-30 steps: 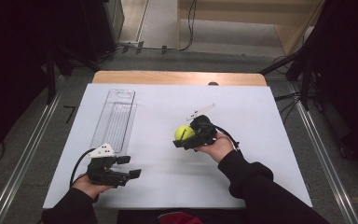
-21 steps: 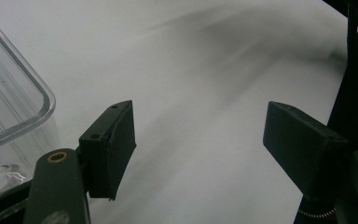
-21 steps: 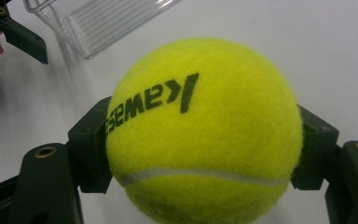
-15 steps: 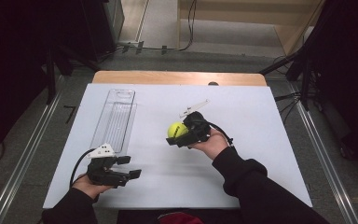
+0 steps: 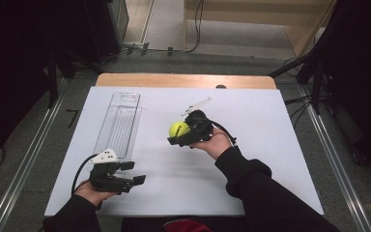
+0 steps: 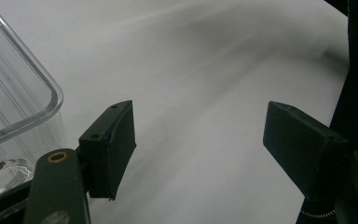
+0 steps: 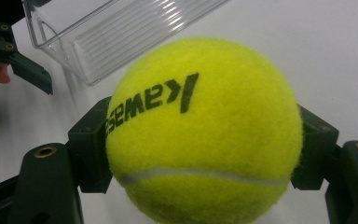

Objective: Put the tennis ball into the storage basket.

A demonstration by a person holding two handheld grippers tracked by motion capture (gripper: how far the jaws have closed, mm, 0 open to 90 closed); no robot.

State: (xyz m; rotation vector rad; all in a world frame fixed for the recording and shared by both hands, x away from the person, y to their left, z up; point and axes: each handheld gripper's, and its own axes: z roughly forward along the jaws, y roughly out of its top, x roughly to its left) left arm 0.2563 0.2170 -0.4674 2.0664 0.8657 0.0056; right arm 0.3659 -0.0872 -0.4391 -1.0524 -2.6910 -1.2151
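Left side first: clear plastic tray [image 5: 118, 123] lies flat on the white table [image 5: 270, 145], long axis running away from me toward the far edge, open side up, nothing visible in it. Its near rounded corner [image 6: 23, 98] sits just beside my left gripper [image 5: 133, 173], which rests near the front edge with jaws wide apart and nothing between them.

Middle: my right gripper [image 5: 179, 137] is clamped on the tennis ball [image 5: 178, 129], one pad on each side [image 7: 91, 149], ball held up off the table, right of the tray and apart from it. The gripper points left, toward the tray.

Step as I read it: carry phase, ball in transit to the tray. Next move needs the ball brought over the tray's opening, centred between the long walls, lowered, then released. The tray is narrow, so I'd line up carefully; the ball may roll along the ribbed floor [image 7: 121, 32].

The ball is round, no long axis. Its printed lettering [image 7: 151, 100] faces the right gripper camera, upside down, seam [image 7: 200, 175] running level below it.
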